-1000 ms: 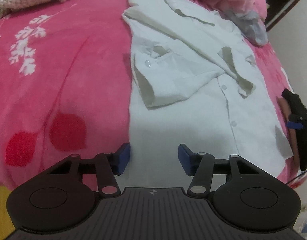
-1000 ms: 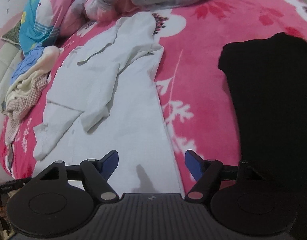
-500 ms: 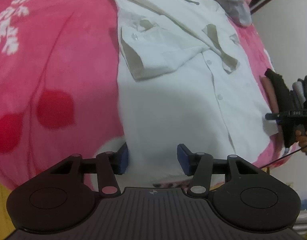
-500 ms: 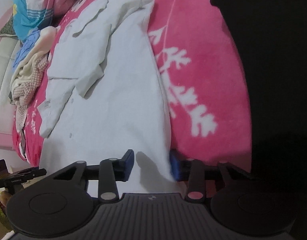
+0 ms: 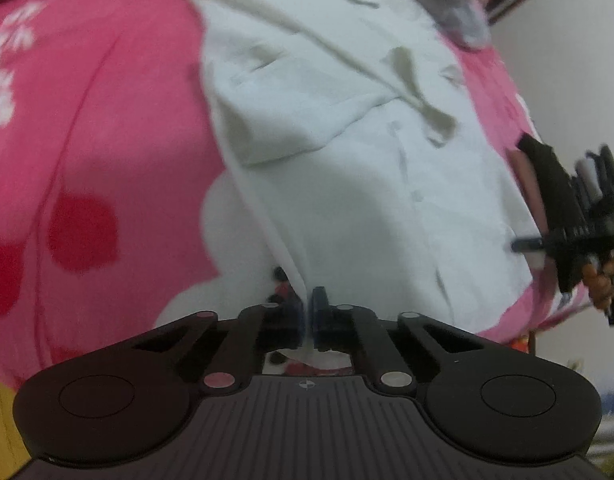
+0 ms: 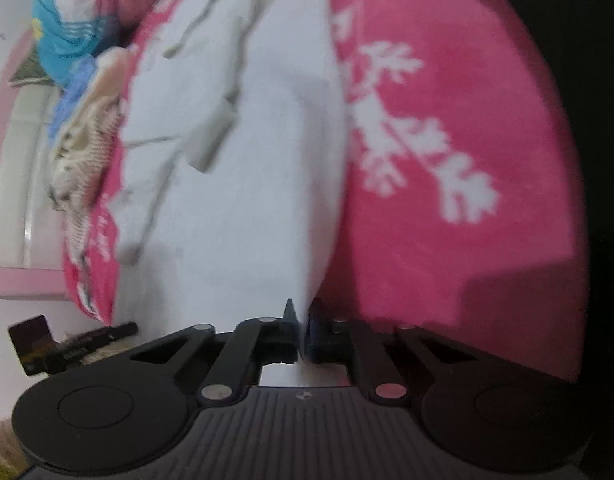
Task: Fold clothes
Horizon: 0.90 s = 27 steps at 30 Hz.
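Both jaws have closed, so left hand-held gripper point(image 5: 308, 314) and right hand-held gripper point(image 6: 303, 334) pinch the hem corners of the white shirt point(image 5: 347, 184), which stretches lengthwise away from them across the bed point(image 5: 87, 120).

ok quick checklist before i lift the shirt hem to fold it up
1. Left tool shut on the white shirt at its hem corner: ok.
2. Right tool shut on the opposite hem corner: ok.
3. Only one fabric layer pinched by each: cannot tell.
4. Sleeves folded in over the shirt body: ok.
5. Pink blanket caught in either grip: cannot tell.
6. Black garment lies apart from the shirt: ok.
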### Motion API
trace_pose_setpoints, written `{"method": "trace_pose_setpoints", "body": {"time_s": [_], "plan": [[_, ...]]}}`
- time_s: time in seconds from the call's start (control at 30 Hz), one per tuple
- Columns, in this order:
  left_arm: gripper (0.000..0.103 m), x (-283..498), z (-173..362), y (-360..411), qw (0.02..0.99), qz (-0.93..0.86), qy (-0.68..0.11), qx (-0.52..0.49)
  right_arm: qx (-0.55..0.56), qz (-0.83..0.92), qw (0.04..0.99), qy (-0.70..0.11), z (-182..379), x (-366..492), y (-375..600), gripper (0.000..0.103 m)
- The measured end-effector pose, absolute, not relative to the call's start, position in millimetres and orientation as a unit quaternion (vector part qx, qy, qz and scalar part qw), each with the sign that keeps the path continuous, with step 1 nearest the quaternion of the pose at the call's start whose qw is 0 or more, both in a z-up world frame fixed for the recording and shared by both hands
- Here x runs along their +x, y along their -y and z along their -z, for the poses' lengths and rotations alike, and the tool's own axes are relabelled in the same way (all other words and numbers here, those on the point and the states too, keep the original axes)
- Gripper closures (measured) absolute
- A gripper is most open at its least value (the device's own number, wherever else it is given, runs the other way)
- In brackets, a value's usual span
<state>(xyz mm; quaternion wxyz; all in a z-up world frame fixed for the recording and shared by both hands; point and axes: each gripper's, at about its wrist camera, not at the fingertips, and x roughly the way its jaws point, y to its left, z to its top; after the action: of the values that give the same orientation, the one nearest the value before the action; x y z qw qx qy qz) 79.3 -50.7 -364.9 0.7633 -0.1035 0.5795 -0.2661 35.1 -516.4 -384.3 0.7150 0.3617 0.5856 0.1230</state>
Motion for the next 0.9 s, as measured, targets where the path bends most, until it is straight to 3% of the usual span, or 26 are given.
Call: {"method": "trace_pose_setpoints", "body": {"time_s": [0.4, 0.9], "plan": [[0.102, 117, 309, 40, 0.791, 0.276, -0.515, -0.184, 0.413, -0.148, 0.750, -0.496, 327, 70, 527, 0.101], [0.102, 246, 301, 23, 0.812, 0.301, -0.446, -0.228, 0.379, -0.143, 0.802, -0.439, 294, 187, 525, 0.101]]}}
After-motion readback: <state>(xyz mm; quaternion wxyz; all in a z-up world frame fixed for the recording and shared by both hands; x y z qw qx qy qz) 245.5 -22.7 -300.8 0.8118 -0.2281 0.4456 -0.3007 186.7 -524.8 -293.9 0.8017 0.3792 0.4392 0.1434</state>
